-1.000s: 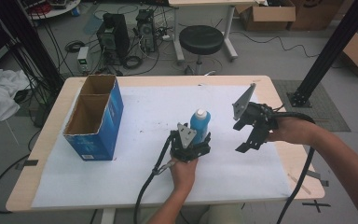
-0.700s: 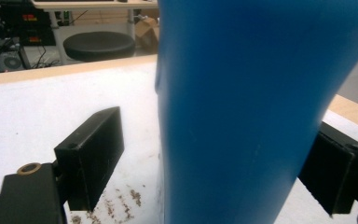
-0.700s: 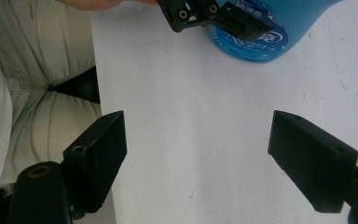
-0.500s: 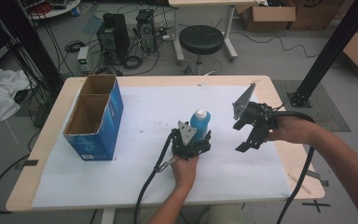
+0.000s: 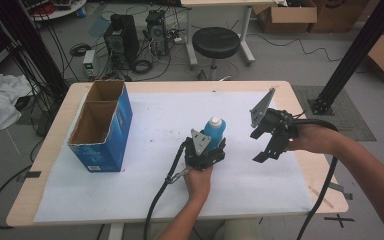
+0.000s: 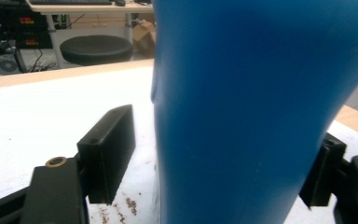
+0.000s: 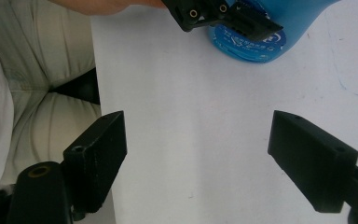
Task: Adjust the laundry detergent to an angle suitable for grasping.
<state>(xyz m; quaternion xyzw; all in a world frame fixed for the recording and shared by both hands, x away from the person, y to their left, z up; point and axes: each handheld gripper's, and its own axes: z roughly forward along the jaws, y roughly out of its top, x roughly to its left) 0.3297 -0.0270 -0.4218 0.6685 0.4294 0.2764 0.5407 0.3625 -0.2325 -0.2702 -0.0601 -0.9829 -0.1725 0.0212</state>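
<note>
Table (image 5: 145, 87) with a white sheet (image 5: 150, 125) over it in the high view: a blue bottle (image 5: 214, 131) with a white cap stands upright near the middle, and the left gripper (image 5: 211, 150) sits around its lower part, held by a hand (image 5: 198, 177) from the near edge. The right gripper (image 5: 269, 149) hangs above the sheet to the right of the bottle, well apart from it, jaws pointing down. An open blue cardboard box (image 5: 102, 127) with two compartments stands at the left side.

In the left gripper view the bottle (image 6: 256, 107) stands between the jaws; a narrow gap shows at the left jaw, so whether they are pressing on it cannot be told.

In the right gripper view the jaws stand spread wide over bare sheet (image 7: 191, 116), holding nothing. The bottle's base (image 7: 247, 39) and the left gripper (image 7: 223, 16) lie at the top edge.
</note>
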